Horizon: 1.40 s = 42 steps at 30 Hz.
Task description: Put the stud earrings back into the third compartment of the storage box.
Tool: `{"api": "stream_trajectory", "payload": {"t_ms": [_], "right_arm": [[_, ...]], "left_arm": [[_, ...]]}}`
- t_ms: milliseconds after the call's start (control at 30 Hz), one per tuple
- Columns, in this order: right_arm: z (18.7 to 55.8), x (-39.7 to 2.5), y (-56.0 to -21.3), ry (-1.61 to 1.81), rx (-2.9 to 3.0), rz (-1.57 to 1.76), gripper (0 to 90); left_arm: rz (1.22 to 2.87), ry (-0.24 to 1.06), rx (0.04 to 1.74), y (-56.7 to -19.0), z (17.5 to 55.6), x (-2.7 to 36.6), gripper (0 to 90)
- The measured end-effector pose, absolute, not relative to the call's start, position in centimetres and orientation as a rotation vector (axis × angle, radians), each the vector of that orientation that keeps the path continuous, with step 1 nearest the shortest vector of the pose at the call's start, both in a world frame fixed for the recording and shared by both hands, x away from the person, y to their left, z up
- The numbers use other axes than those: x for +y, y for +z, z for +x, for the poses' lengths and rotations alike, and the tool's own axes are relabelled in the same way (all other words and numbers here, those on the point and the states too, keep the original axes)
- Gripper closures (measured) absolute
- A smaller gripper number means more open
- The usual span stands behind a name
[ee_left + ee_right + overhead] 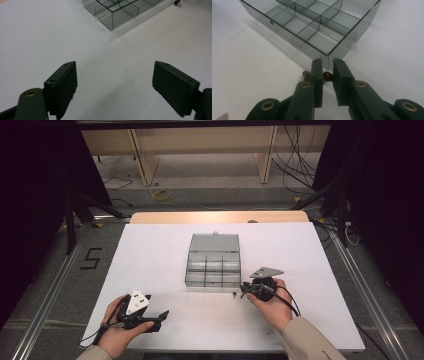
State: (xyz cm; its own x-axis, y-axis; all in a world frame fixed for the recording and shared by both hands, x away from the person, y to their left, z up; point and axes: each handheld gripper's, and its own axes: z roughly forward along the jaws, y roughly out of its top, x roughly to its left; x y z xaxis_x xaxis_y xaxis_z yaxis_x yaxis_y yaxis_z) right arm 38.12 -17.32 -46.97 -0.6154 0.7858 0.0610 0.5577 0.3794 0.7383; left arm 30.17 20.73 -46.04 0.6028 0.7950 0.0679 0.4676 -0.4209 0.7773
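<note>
A clear smoky plastic compartment box (212, 281) stands open mid-table, its lid (215, 242) laid back. A small piece with dark red beads (327, 75) lies at the box's near right corner (287, 35), and one bead sits between the jaws of my right gripper (327, 62), which is shut on it. A second bead (305, 73) shows just left of the jaws. From above, the right gripper (243, 289) points left at that tiny piece (233, 294). My left gripper (162, 314) rests near the table's front left, open, with bare table between its jaws (113, 82).
The white tabletop (150, 260) spreads wide around the box. In the left gripper view the box (117, 15) lies ahead and the red piece (177, 2) sits at the top right. Beyond the table are a wooden shelf frame (145, 155) and loose cables (295, 165).
</note>
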Motion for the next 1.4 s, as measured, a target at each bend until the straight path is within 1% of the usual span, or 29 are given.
{"api": "stream_trajectory", "payload": {"t_ms": [1400], "right_arm": [[38.2, -18.3, -44.8, 1.231, 2.207, 1.143, 79.6]], "left_arm": [[2.090, 0.562, 0.993, -46.1, 30.2, 20.6, 19.8]]}}
